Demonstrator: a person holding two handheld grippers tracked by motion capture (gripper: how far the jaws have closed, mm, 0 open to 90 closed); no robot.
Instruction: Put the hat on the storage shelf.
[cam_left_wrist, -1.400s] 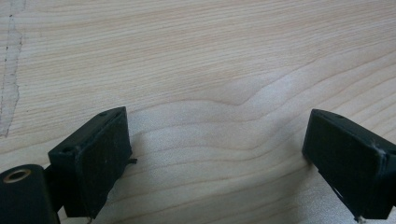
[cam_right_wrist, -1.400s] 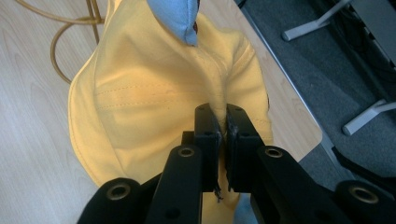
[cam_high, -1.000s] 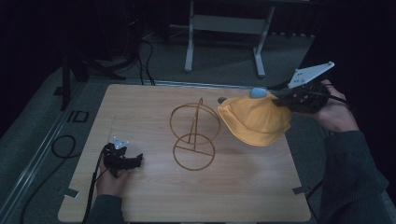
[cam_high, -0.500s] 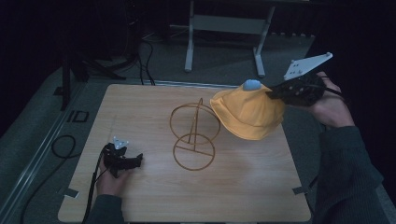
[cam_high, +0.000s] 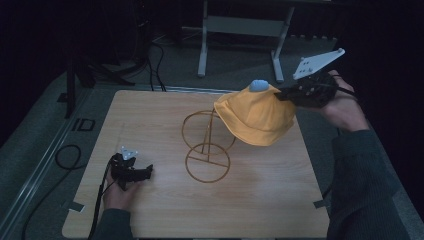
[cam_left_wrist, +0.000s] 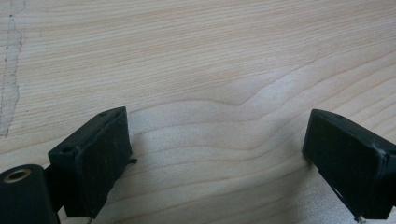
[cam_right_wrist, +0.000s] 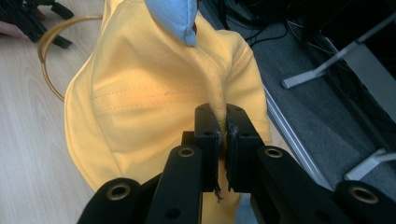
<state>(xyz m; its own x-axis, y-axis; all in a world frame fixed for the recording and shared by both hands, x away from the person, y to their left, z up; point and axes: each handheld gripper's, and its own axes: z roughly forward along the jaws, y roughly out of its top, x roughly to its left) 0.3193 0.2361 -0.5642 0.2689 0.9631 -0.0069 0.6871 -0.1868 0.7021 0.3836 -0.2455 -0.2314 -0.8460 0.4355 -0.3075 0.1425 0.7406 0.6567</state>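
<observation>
Since the earlier frames the yellow hat (cam_high: 257, 117) has been carried up and leftward, from the table's (cam_high: 165, 220) right edge toward the wire stand (cam_high: 207, 145) at its middle.

Left to right: the left gripper (cam_high: 131, 169) rests near the table's front-left corner, its jaws spread wide with nothing but bare wood between them (cam_left_wrist: 215, 140). The stand is upright at the centre, its top ring just left of the hat's lower brim. The hat hangs in the air over the table's right half, crown and blue patch (cam_high: 258, 85) uppermost. The right gripper (cam_right_wrist: 223, 128) is clenched on a fold of its fabric and is much the nearer hand; the stand lies left of and below its jaws.
</observation>
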